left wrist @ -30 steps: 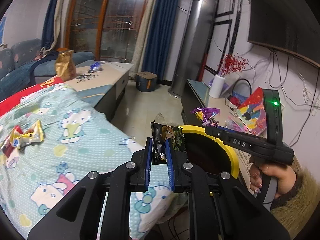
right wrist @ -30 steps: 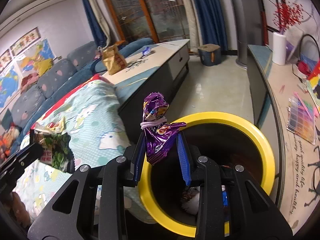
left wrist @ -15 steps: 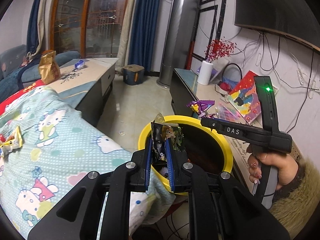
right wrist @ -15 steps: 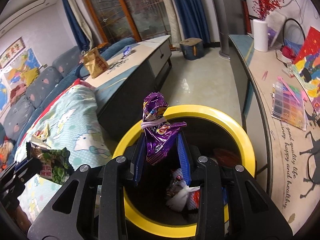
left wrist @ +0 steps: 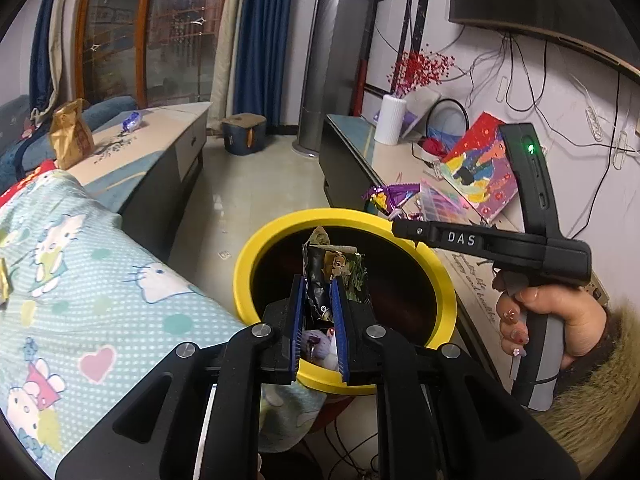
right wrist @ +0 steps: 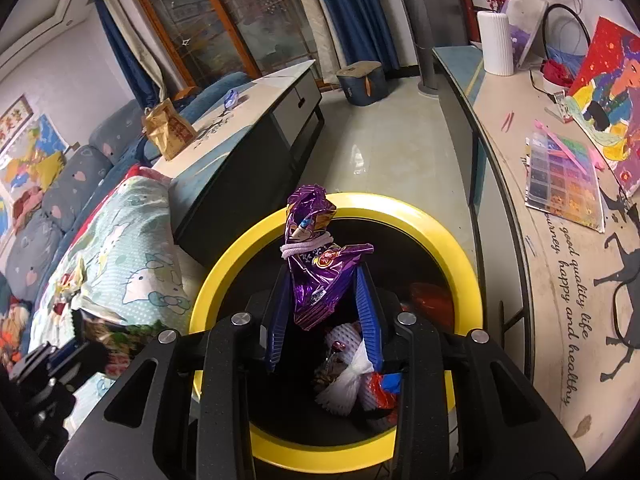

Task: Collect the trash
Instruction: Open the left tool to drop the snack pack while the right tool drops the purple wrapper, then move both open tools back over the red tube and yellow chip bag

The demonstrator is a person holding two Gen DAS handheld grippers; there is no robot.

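Both grippers hang over the mouth of the yellow-rimmed bin (right wrist: 460,252), which stands on the floor between the bed and the long sideboard (right wrist: 560,280). The left gripper (left wrist: 318,312) is clamped tight on a dark snack wrapper (left wrist: 330,268) with a cartoon figure printed on it; the wrapper stands upright between the blue pads, above the near part of the bin's opening. The right gripper (right wrist: 324,300) pinches a crumpled purple foil wrapper (right wrist: 316,264) with a pale hair tie looped around its neck, and this too sits over the opening, its top reaching up past the far rim. A hand (left wrist: 556,320) with painted nails and a furry sleeve grips the right tool's handle. Down in the bin lie a white foam net (right wrist: 344,376) and some red and blue scraps. On the bedspread (left wrist: 100,280), printed with cartoon cats, a few more wrappers (right wrist: 72,284) lie near the edge. A gold paper bag (right wrist: 166,132) stands on the low table beyond.
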